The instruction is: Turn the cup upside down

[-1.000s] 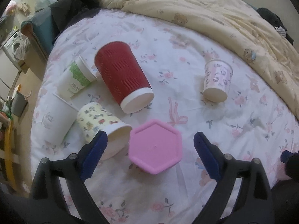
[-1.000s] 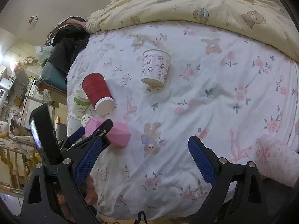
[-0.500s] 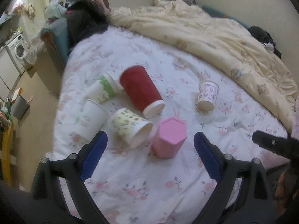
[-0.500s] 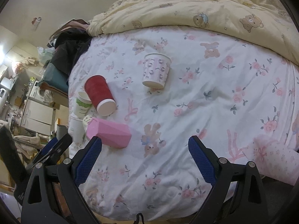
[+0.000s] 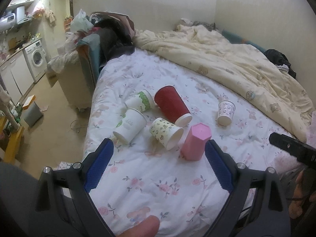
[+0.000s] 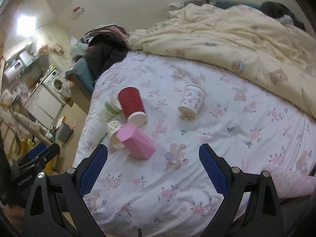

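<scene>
Several cups stand upside down on the floral bed sheet. A pink hexagonal cup stands bottom up, nearest the left gripper; it also shows in the right wrist view. Behind it are a red ribbed cup, a yellow patterned cup, two white and green cups and a small pink-print cup. My left gripper is open and empty, short of the cups. My right gripper is open and empty over bare sheet.
A cream bear-print duvet lies bunched across the far side of the bed. Dark clothes are piled at the bed's far left corner. The floor, a washing machine and a grey bin lie left of the bed edge.
Both grippers have pulled back and up from the cups, so more of the room shows. The cups have not moved.
</scene>
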Demonstrator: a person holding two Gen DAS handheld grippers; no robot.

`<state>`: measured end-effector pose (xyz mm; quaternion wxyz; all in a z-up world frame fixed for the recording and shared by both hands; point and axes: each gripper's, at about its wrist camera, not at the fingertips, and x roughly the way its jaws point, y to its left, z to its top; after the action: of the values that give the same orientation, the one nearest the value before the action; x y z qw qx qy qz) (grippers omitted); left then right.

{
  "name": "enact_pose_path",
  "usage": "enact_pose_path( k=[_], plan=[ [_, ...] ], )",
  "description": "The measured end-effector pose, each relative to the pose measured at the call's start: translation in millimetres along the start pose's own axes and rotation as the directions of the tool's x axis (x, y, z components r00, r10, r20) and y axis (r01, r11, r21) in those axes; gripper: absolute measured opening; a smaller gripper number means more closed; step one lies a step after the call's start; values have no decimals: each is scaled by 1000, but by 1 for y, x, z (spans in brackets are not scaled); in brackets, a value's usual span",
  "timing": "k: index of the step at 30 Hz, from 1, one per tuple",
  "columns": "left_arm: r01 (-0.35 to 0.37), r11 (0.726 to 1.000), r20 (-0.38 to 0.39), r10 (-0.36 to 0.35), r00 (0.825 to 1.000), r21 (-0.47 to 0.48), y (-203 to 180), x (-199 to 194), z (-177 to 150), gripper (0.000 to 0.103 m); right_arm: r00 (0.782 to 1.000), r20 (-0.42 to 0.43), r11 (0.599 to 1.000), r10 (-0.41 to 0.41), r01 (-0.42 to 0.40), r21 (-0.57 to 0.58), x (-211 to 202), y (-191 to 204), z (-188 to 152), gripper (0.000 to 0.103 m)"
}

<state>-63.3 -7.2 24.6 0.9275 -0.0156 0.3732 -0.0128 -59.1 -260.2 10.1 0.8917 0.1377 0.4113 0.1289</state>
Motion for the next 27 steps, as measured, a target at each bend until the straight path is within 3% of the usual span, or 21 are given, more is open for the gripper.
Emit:
enact_pose_path(
  k=[5, 7, 13, 27],
  plan=[
    [-14, 1000, -1, 14, 1000, -27, 6, 1, -8, 96, 1000, 29, 997, -7, 9, -77, -4, 21, -13, 99],
    [-19, 999, 4, 19, 1000, -33, 7, 1, -11, 103, 999, 34, 995, -24, 27, -100, -1, 27, -17, 101],
    [-37, 999, -21, 36, 999, -35, 6, 7, -16, 103, 997, 34, 986, -76, 80, -149, 11, 34, -21, 101],
    [-38, 999, -25, 37, 999, -21, 3, 9, -16, 103, 998, 30, 989, -61, 65, -130, 14, 32, -18, 101]
  ],
)
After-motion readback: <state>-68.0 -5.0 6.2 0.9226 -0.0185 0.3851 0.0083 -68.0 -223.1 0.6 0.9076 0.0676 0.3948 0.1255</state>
